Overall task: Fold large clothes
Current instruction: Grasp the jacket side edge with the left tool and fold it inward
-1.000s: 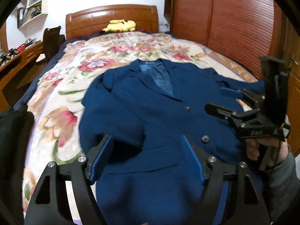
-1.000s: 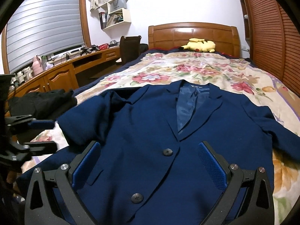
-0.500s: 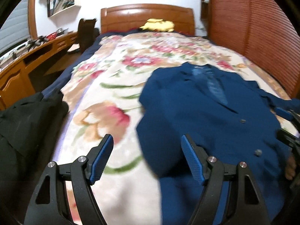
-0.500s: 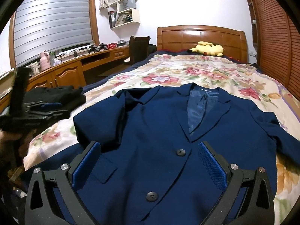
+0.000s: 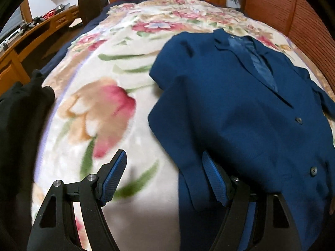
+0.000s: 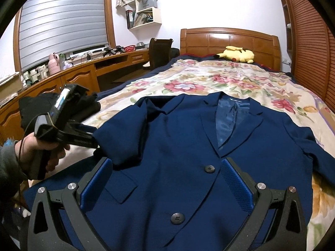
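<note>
Both our claws wide and empty, left claw [image 5: 164,176] at the near left hem edge of the navy blazer [image 5: 240,113], right claw [image 6: 167,183] over its buttoned front, blazer flat on the floral bed [image 5: 100,104]; soft, floppy, fairly heavy, so we'd pinch hem corner or shoulder seam.

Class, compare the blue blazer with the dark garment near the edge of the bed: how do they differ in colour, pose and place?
The blue blazer is bright navy; the dark garment is black. The blazer lies spread out front up, with lapels and buttons showing; the dark garment sits bunched in a heap. The blazer lies across the floral blanket; the dark garment sits at the bed's left edge. Both rest on the bed, with no jaws on them.
</note>
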{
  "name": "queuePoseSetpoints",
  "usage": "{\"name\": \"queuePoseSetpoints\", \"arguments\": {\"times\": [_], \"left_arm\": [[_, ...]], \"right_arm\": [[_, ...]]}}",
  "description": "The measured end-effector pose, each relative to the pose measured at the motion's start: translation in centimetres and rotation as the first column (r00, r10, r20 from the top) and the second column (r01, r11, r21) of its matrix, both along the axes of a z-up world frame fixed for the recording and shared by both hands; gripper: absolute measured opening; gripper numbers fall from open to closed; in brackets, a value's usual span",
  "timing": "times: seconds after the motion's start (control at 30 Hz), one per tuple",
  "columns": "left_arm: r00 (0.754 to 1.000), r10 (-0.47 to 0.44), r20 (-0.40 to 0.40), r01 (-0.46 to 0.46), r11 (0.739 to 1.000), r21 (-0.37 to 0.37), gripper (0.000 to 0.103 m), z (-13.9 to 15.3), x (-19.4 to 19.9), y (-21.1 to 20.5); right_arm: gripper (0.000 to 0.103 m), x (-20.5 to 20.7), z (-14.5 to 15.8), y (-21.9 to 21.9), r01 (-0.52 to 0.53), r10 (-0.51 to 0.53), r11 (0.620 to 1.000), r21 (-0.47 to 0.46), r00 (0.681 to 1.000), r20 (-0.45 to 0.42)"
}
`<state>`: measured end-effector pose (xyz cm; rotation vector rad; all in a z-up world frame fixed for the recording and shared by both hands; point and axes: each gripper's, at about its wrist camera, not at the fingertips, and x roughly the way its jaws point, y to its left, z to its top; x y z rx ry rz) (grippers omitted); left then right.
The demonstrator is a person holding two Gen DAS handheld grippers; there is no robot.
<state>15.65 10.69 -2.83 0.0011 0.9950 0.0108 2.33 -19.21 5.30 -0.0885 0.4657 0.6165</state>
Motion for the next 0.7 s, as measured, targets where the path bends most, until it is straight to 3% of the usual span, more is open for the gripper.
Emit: {"name": "queuePoseSetpoints", "arguments": {"times": [0.3, 0.43, 0.5, 0.57, 0.7], "left_arm": [[0.999, -0.009, -0.05, 0.008, 1.0, -0.022, 0.075, -1.4, 1.9, -1.3], [0.997, -0.065, -0.048, 0.061, 0.995, -0.085, 0.043, -1.3, 2.1, -1.8], [0.995, -0.087, -0.044, 0.083, 0.994, -0.077, 0.031, -1.1, 2.1, -2.3], [0.994, -0.102, -0.033, 0.1, 0.993, -0.056, 0.011, -0.8, 2.0, -2.7], [0.994, -0.112, 0.019, 0.112, 0.993, -0.042, 0.003, 0.9, 1.6, -3.1]], "right_arm": [[0.103, -0.4, -0.1, 0.4, -0.002, 0.002, 1.0, 0.001, 1.0, 0.001], [0.103, -0.4, -0.2, 0.2, 0.001, -0.001, 1.0, -0.001, 1.0, 0.003], [0.103, -0.3, -0.2, 0.1, 0.004, -0.004, 1.0, 0.0, 1.0, 0.0], [0.103, -0.2, -0.3, 0.1, 0.008, -0.008, 1.0, 0.001, 1.0, -0.002], [0.103, -0.2, -0.2, 0.2, 0.009, -0.009, 1.0, 0.003, 1.0, -0.001]]}}
